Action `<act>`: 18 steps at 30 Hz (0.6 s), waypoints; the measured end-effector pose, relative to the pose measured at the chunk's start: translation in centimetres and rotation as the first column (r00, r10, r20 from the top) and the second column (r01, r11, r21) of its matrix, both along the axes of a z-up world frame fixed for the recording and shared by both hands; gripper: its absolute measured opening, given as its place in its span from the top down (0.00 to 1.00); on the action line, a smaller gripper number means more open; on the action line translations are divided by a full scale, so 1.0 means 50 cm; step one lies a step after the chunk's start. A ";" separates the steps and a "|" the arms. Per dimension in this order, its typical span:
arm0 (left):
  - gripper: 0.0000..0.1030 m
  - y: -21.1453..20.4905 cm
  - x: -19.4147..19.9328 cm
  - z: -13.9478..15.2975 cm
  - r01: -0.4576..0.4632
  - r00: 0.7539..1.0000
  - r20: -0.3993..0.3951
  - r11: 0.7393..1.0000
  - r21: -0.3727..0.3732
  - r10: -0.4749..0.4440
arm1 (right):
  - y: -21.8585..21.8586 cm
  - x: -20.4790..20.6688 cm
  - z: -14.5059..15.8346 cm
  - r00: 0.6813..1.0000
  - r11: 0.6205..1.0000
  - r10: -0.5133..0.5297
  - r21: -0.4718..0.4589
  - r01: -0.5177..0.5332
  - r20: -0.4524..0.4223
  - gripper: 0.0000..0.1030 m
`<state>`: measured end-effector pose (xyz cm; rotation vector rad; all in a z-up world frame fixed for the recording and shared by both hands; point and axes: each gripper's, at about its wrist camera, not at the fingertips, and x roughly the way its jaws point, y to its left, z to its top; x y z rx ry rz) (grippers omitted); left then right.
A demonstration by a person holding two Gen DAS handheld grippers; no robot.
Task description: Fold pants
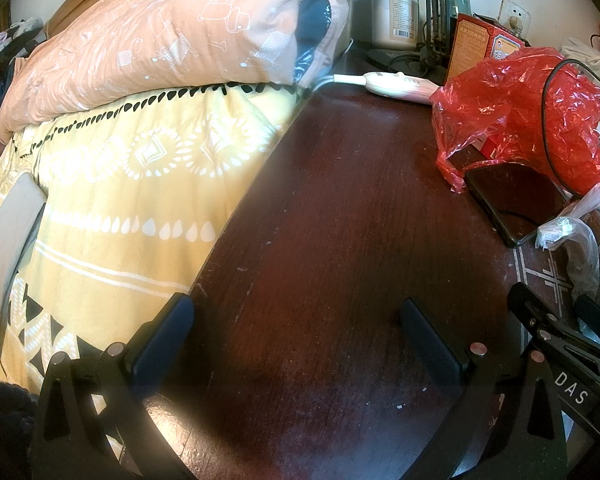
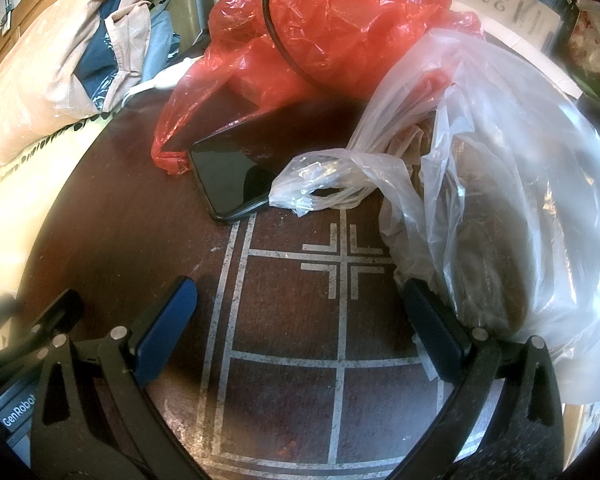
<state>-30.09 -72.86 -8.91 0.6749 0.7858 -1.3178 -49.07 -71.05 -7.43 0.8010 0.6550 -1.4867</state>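
Observation:
No pants show in either view. My left gripper (image 1: 296, 320) is open and empty, low over a dark red-brown wooden table (image 1: 340, 220), with its left finger near the table edge by the bed. My right gripper (image 2: 300, 308) is open and empty over the same table (image 2: 292, 320), above a white line pattern; its right finger (image 2: 432, 328) touches a clear plastic bag (image 2: 520, 200). The right gripper also shows at the lower right of the left wrist view (image 1: 560, 328).
A bed with a yellow patterned cover (image 1: 132, 200) and an orange quilt (image 1: 160, 40) lies left of the table. A red plastic bag (image 1: 532, 112), a black phone (image 2: 232, 172), a white power strip (image 1: 396, 86), a jar (image 1: 394, 16) and boxes crowd the table's far and right side.

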 end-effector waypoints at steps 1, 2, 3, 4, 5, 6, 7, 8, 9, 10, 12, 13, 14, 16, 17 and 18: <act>0.00 0.000 0.001 -0.001 0.000 1.000 0.000 1.000 0.000 0.000 | 0.000 0.000 0.000 1.000 1.000 0.000 0.000 0.000 0.000 0.00; 0.00 0.000 0.000 0.000 0.000 1.000 0.000 1.000 0.000 0.000 | 0.000 0.000 0.000 1.000 1.000 0.000 0.000 0.000 0.000 0.00; 0.00 0.000 0.000 0.000 0.000 1.000 0.000 1.000 0.000 0.000 | 0.000 0.000 0.000 1.000 1.000 0.000 0.000 0.000 0.001 0.00; 0.00 0.000 0.000 0.000 0.000 1.000 0.000 1.000 0.000 0.000 | 0.000 0.000 0.000 1.000 1.000 0.001 0.000 -0.001 0.001 0.00; 0.00 -0.001 0.001 0.000 0.000 1.000 0.000 1.000 0.000 0.000 | 0.000 0.000 0.000 1.000 1.000 0.001 0.000 -0.001 0.001 0.00; 0.00 -0.001 0.001 0.000 0.000 1.000 0.000 1.000 0.000 0.000 | 0.000 0.000 0.000 1.000 1.000 0.001 0.000 -0.001 0.001 0.00; 0.00 0.000 0.000 0.000 0.000 1.000 0.000 1.000 0.000 0.000 | 0.000 -0.001 0.000 1.000 1.000 0.001 0.000 -0.001 0.001 0.00; 0.00 -0.001 0.001 -0.001 0.000 1.000 0.000 1.000 0.000 0.000 | 0.000 -0.001 0.000 1.000 1.000 0.001 0.000 -0.001 0.001 0.00; 0.00 -0.001 0.001 0.000 0.000 1.000 0.000 1.000 0.000 0.000 | 0.000 0.000 0.000 1.000 1.000 0.001 0.000 -0.001 0.001 0.00; 0.00 0.000 0.000 0.000 -0.001 1.000 0.001 1.000 0.000 0.001 | 0.000 -0.001 0.000 1.000 1.000 0.001 0.000 -0.001 0.001 0.00; 0.00 -0.001 0.001 -0.001 0.000 1.000 0.001 1.000 0.000 0.000 | 0.000 0.000 0.000 1.000 1.000 0.001 0.000 -0.001 0.001 0.00; 0.00 0.000 0.000 0.000 -0.001 1.000 0.001 1.000 0.000 0.001 | 0.000 0.000 0.000 1.000 1.000 0.001 0.000 -0.001 0.001 0.00; 0.00 0.000 0.000 0.000 -0.001 1.000 0.001 1.000 0.000 0.001 | 0.000 0.000 0.000 1.000 1.000 0.001 0.000 -0.001 0.001 0.00; 0.00 0.000 0.000 0.000 -0.001 1.000 0.001 1.000 0.000 0.001 | 0.000 0.000 0.000 1.000 1.000 0.003 -0.001 -0.003 0.004 0.00; 0.00 -0.001 0.001 -0.001 -0.001 1.000 0.001 1.000 0.000 0.001 | 0.000 0.000 0.000 1.000 1.000 0.003 -0.001 -0.003 0.004 0.00; 0.00 -0.001 0.001 -0.001 -0.001 1.000 0.001 1.000 0.000 0.001 | 0.000 -0.001 0.000 1.000 1.000 0.003 -0.001 -0.003 0.004 0.00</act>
